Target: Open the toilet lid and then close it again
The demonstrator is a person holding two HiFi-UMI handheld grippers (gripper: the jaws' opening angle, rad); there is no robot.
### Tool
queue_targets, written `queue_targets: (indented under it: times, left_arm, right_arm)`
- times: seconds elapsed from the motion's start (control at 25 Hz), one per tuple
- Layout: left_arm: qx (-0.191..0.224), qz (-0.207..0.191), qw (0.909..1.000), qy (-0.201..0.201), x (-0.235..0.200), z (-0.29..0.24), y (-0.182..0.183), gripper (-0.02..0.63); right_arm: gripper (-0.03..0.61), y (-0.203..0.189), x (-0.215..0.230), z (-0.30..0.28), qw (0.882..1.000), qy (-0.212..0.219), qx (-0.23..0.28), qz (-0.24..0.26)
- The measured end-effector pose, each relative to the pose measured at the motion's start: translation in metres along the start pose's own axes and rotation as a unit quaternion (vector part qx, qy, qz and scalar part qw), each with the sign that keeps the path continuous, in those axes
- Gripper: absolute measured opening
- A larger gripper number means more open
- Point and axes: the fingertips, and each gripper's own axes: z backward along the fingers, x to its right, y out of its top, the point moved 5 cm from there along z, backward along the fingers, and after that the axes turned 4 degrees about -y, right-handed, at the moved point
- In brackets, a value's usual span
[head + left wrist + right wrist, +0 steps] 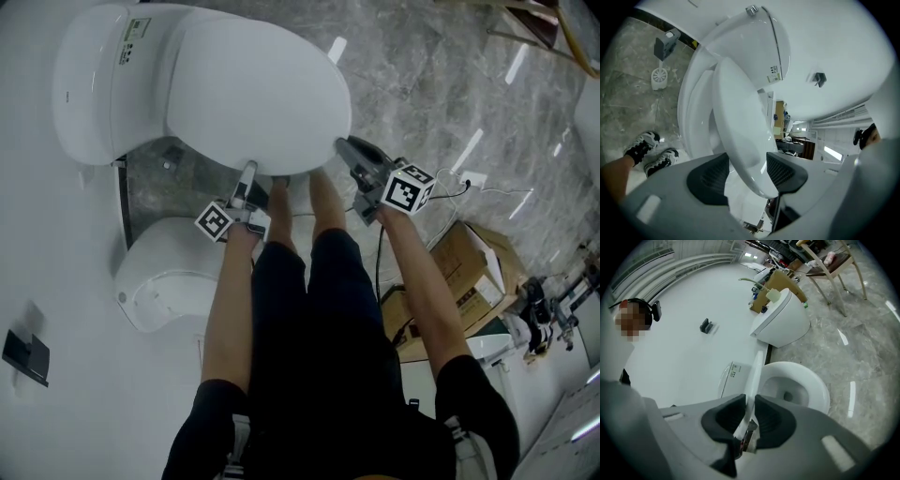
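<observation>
Two grippers work one toilet lid (pixel 253 94), which stands part-raised above the bowl (pixel 797 385) and fills the upper centre of the head view.

The right gripper (pixel 345 147) is closed narrowly on the lid's thin side rim, which its own view shows edge-on between the pads. The left gripper (pixel 248 174) has its jaws spread wide and straddles the front rim. The lid lies between its pads, but no firm clamp is evident.

**Handling (judged):**
- The lid looks like a rigid moulded shell, light for its size.
- Its smooth, glossy surface is likely to slip in a loose pinch.
- It pivots on a hinge beside the tank (pixel 94 84), so it should travel in an arc and could drop hard if let go.
- The best hold is the front or side rim, far from the hinge, where the edge is thin enough for the jaws.

**Count:**
- One toilet with one lid.
- One second toilet (pixel 785 322), upper centre of the right gripper view.
- One toilet brush (pixel 659 77), upper left of the left gripper view.
- Two shoes (pixel 644 143), at the left of that view.
- One cardboard box (pixel 469 272), at the right of the head view.
</observation>
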Motion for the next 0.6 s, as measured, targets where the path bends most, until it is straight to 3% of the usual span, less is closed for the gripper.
queue_targets:
  times: [0.16,0.44,0.6]
  left_arm:
    - [0.028,0.025,0.9993,0.001,0.011,0.002,0.001,0.227]
    - [0.073,0.073,0.994,-0.035,0.031,0.016,0.01,0.176]
    - [0.079,0.072,0.9932,-0.047,0.04,0.022,0.016,0.172]
  right_arm:
    - [0.064,0.005,-0.02,0.0,1.0,0.009,-0.003,0.011]
    - [0.064,0.018,-0.065,-0.003,0.997,0.058,-0.02,0.036]
    - [0.078,0.023,-0.083,-0.006,0.994,0.081,-0.026,0.069]
